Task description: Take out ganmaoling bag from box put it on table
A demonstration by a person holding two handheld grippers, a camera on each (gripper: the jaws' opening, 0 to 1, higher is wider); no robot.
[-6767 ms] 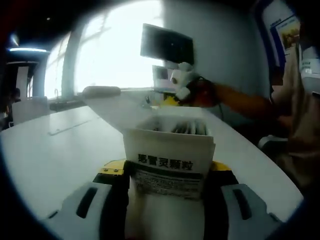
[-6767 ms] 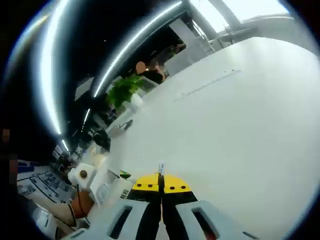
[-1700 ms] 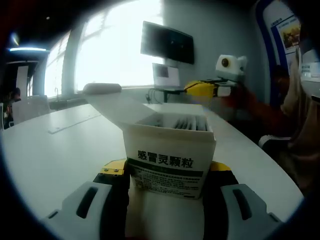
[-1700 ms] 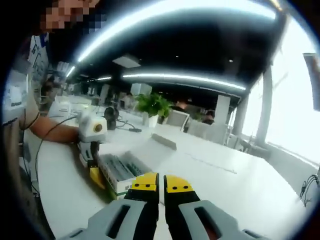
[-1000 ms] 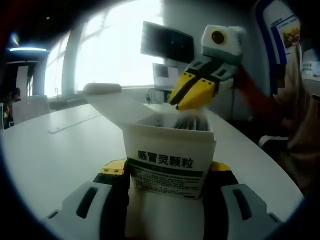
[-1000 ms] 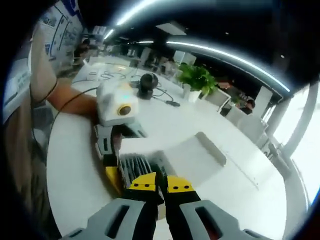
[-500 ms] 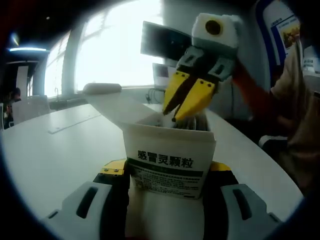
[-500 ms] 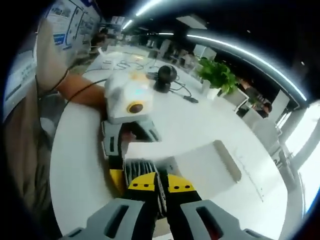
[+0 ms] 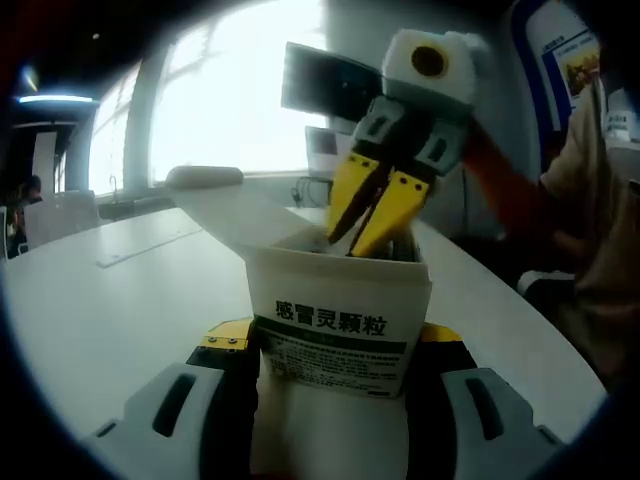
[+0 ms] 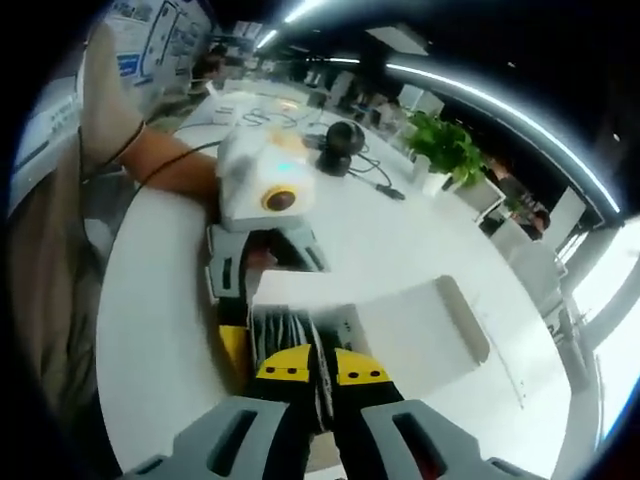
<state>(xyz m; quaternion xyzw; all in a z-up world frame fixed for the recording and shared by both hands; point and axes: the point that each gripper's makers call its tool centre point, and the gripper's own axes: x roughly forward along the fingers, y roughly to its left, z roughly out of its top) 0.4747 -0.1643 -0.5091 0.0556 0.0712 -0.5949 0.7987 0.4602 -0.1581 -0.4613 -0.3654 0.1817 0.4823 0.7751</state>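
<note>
A white ganmaoling box (image 9: pixel 338 318) with a green stripe stands upright, its lid flap (image 9: pixel 225 205) thrown back, and my left gripper (image 9: pixel 335 350) is shut on its lower part. My right gripper (image 9: pixel 348 243) reaches down from above, its yellow tips inside the box mouth. In the right gripper view I look down into the box (image 10: pixel 360 325) at several upright bags (image 10: pixel 280 335). The right gripper (image 10: pixel 322 372) is shut on the edge of one bag. One yellow fingertip (image 10: pixel 232 348) of the left gripper shows beside the box.
The white table (image 9: pixel 100 310) spreads out left and behind the box. A monitor (image 9: pixel 335 88) hangs on the far wall. A person's arm (image 10: pixel 170 165) reaches in from the left. A black headset with a cable (image 10: pixel 345 135) and a green plant (image 10: pixel 445 145) stand farther off.
My right gripper swung from over the table to above the box, came down, and its tips went into the box mouth and narrowed onto a bag. The left gripper kept the box still.
</note>
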